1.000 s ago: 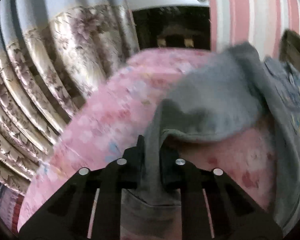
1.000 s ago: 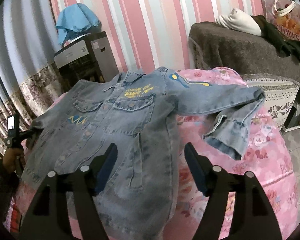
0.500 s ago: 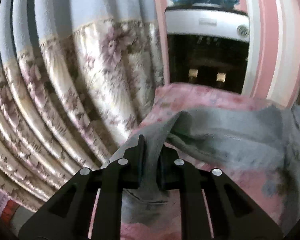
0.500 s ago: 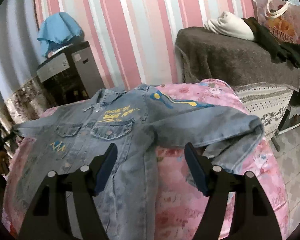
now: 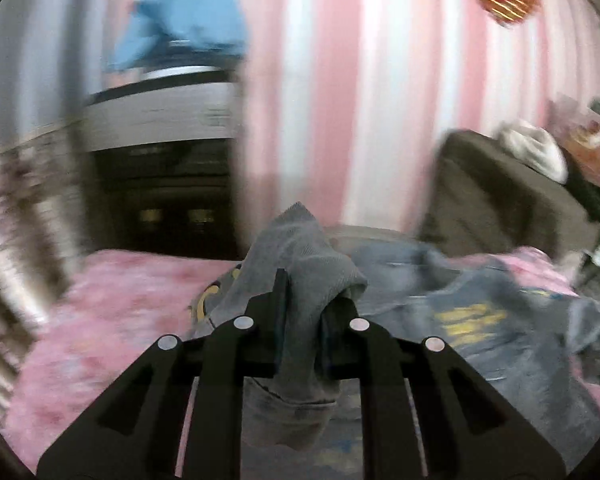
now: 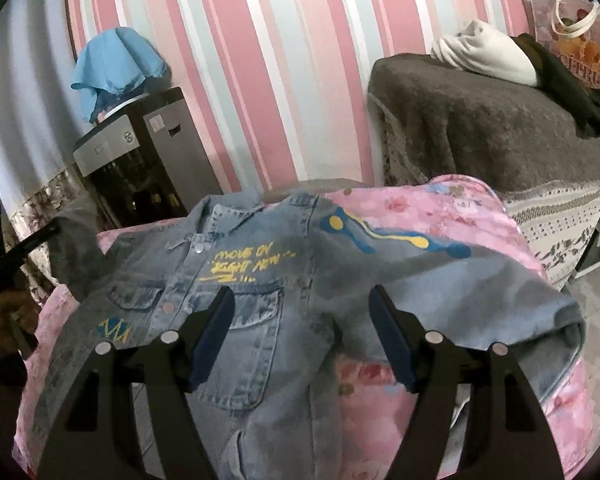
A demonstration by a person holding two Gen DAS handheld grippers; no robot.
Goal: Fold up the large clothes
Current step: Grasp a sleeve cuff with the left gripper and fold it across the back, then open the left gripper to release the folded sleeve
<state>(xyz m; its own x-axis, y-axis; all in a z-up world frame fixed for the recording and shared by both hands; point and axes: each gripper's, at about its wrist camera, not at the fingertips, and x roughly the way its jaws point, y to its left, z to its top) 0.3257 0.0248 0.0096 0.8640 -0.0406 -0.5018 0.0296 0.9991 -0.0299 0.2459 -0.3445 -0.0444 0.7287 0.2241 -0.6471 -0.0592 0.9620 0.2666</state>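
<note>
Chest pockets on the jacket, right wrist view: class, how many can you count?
2. One pocket left of the button line above the blue zigzag, one pocket right of it under the yellow lettering. Folds may hide others on the jacket.

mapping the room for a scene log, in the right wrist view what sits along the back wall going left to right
blue cloth draped over the water dispenser → pink striped wall → brown blanket-covered furniture → white garment on top of it → printed tote bag

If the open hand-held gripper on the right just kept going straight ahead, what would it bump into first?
Most likely the denim jacket, about at its chest pocket, which lies between the right hand-held gripper fingers; depth is unclear.
</note>
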